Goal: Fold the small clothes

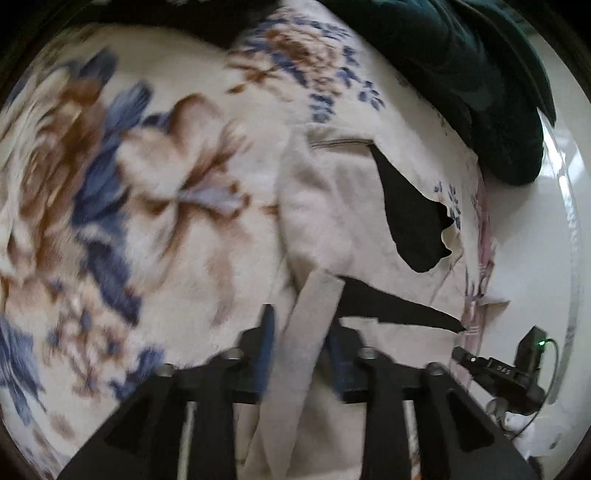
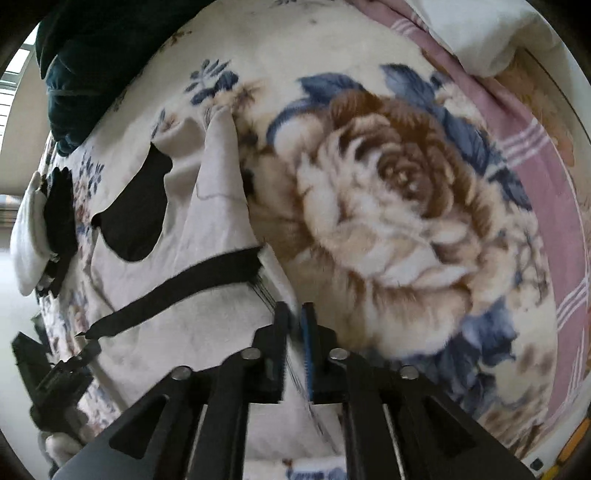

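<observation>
A small cream garment (image 1: 328, 206) with black patches and a black band lies on a floral blanket (image 1: 147, 184). My left gripper (image 1: 301, 325) has a cream strap or edge of the garment between its fingers; the fingers stand fairly wide, so the grip is unclear. In the right wrist view the same garment (image 2: 207, 310) lies left of centre, with its black band (image 2: 177, 291) across it. My right gripper (image 2: 295, 314) is shut on the garment's edge near the band's end. The other gripper shows at the left edge (image 2: 55, 373).
A dark green cloth (image 1: 480, 74) is heaped at the far side of the blanket. A pink striped sheet (image 2: 535, 177) and a white pillow (image 2: 480, 29) lie to the right. The right gripper (image 1: 498, 373) shows beyond the bed edge, over white floor.
</observation>
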Tool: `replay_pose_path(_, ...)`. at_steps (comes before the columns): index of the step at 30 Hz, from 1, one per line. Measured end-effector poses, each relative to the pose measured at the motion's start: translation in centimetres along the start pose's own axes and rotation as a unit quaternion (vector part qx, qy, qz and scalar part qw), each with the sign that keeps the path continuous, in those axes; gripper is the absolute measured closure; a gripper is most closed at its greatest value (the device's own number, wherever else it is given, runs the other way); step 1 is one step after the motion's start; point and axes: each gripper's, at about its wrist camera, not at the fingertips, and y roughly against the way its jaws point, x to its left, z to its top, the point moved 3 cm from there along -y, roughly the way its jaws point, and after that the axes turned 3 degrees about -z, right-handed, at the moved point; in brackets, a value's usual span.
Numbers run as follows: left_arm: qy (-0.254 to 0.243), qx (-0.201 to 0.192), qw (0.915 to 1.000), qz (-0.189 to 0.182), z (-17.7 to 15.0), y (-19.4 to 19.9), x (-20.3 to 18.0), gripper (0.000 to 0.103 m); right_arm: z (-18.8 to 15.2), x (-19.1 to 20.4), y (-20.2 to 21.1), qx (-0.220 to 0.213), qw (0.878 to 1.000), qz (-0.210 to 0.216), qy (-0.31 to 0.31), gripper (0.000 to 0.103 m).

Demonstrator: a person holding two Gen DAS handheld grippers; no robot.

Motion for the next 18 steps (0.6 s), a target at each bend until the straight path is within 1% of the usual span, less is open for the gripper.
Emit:
replay_pose_path(1,0.004,0.002,1.0,-0.006,-0.5,0.6,0.3,0.072,-0.4,-0.2,0.5,-0.001,1.0,0.006,0.003,0.065)
replay_pose_path(2,0.006,0.001,0.9999,-0.012,-1.2,1.3,0.6,0.069,-1.0,-0.5,1.3,-0.003,1.0,0.01,0.007,0.061)
replay_pose_path(3,0.007,-0.002,0.9999,-0.012,-2.1,2.0,0.9,0.062,-1.6,-0.7,1.8,-0.003,1.0,0.016,0.01,0.06)
replay_pose_path(4,0.007,-0.003,1.0,-0.006,-3.1,2.5,1.1,0.059,-2.4,-1.0,2.2,0.001,1.0,0.02,0.013,0.06)
replay_pose_path(6,0.004,0.008,0.9999,0.006,-5.5,3.1,1.4,0.058,-4.2,-1.6,2.6,0.016,0.999,0.023,0.02,0.06)
replay_pose_path(9,-0.008,0.03,0.9992,0.027,-9.0,2.7,1.1,0.058,-6.6,-2.0,2.0,0.04,0.999,0.023,0.028,0.06)
replay_pose_path(13,-0.024,0.047,0.9976,0.044,-11.9,0.7,-0.2,0.058,-8.6,-2.7,0.2,0.061,0.998,0.018,0.019,0.06)
replay_pose_path(15,-0.032,0.042,0.9964,0.067,-12.3,-0.4,-0.5,0.059,-9.3,-2.7,-0.6,0.066,0.997,0.021,0.018,0.06)
replay_pose_path(16,-0.034,0.037,0.9957,0.077,-12.3,-0.8,-0.5,0.061,-9.5,-2.7,-0.9,0.066,0.997,0.019,0.019,0.06)
replay_pose_path(17,-0.037,0.033,0.9956,0.08,-12.3,-0.8,-0.5,0.067,-9.8,-2.6,-1.0,0.066,0.997,0.019,0.023,0.061)
replay_pose_path(18,-0.043,0.03,0.9949,0.087,-12.2,-0.8,-0.6,0.077,-9.9,-2.5,-1.1,0.062,0.998,0.013,0.028,0.067)
